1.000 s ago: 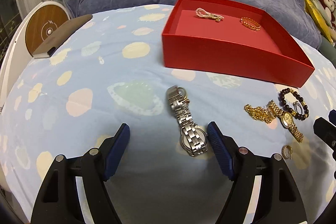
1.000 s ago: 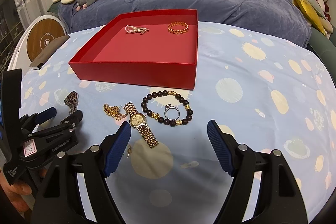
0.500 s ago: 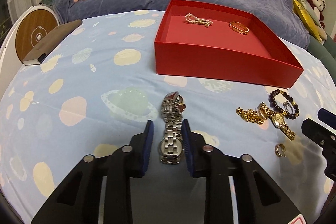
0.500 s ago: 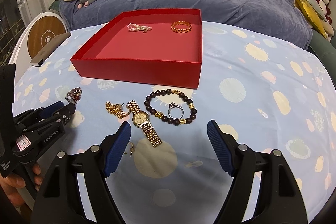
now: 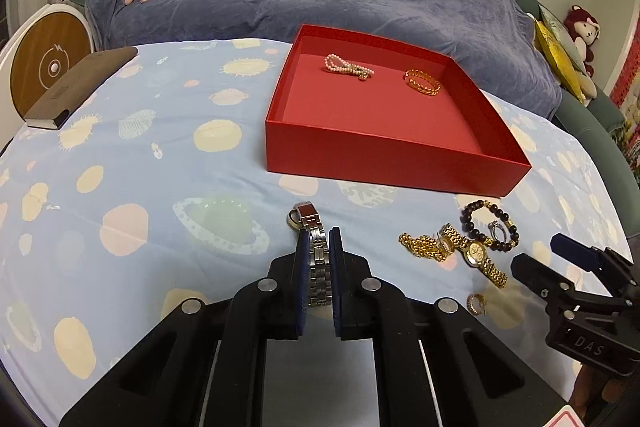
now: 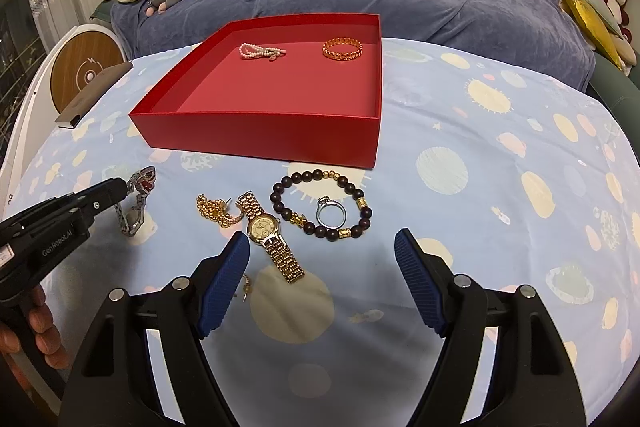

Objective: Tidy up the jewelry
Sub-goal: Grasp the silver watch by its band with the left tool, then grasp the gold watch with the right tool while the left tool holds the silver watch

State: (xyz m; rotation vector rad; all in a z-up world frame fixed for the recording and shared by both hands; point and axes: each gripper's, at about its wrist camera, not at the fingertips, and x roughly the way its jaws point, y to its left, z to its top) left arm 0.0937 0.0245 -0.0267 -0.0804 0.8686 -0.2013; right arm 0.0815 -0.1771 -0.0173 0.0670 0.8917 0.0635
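Silver links show between the blue pads of the left gripper (image 5: 319, 269), which is pinched tight on the silver watch (image 5: 318, 263); the band's clasp end pokes out just beyond the fingertips, over the blue patterned cloth (image 5: 160, 163). Off to that gripper's right lie the gold chain (image 5: 420, 245), the gold watch (image 5: 476, 254), the dark bead bracelet (image 5: 489, 225) with a silver ring (image 5: 497, 230) inside its loop, and a small gold earring (image 5: 476, 303). Further ahead sits the red box (image 5: 384, 155), holding a pearl bracelet (image 5: 347, 66) and a gold bangle (image 5: 422, 82) near its far wall. The right gripper (image 6: 322, 271) hangs spread wide, nothing between its pads, with the gold watch just ahead of its left finger.
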